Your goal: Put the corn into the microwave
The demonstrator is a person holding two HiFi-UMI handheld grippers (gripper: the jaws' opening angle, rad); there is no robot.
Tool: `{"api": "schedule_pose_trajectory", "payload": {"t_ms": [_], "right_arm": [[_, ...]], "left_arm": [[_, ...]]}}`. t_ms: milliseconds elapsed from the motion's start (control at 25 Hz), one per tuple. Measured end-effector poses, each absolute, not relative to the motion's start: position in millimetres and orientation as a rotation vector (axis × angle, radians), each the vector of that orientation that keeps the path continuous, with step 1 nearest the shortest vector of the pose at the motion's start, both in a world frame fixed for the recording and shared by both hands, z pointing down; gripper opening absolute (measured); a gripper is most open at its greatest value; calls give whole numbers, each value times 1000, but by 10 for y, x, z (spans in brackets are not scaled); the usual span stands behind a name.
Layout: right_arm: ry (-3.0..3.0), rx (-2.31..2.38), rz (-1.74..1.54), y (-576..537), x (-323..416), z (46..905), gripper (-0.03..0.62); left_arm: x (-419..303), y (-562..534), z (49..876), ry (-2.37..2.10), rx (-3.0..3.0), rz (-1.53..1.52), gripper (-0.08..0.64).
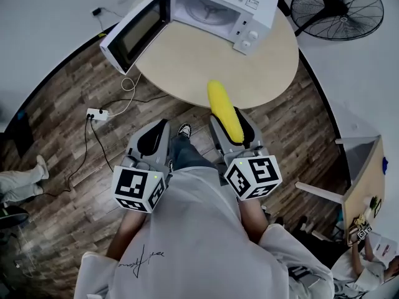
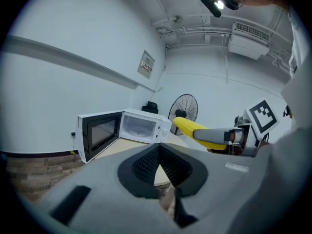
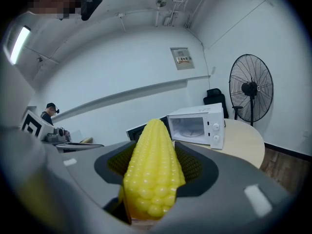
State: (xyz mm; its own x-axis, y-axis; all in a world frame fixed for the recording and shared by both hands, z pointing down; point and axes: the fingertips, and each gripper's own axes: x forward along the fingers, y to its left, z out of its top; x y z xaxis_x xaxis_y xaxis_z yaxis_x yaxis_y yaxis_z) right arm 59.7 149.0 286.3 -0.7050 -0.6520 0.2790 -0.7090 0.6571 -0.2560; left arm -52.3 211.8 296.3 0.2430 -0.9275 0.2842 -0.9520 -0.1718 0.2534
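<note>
The right tongs gripped the corn by its thick end. The cob lay lengthwise between the pads with its tip forward, probably so that it could enter the cavity end first. The corn was in the air over the near edge of the bench, well short of the microwave. The door stood swung open, so the left tongs, closed and empty, had no evident duty.
</note>
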Motion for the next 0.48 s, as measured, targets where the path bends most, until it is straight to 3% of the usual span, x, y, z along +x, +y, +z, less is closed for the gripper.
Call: {"api": "schedule_pose_trajectory", "payload": {"t_ms": [480], "right_arm": [[-2665, 1150, 596, 549, 433, 3075, 261]], "left_arm": [[-796, 1136, 3015, -1675, 2162, 168, -8]]}}
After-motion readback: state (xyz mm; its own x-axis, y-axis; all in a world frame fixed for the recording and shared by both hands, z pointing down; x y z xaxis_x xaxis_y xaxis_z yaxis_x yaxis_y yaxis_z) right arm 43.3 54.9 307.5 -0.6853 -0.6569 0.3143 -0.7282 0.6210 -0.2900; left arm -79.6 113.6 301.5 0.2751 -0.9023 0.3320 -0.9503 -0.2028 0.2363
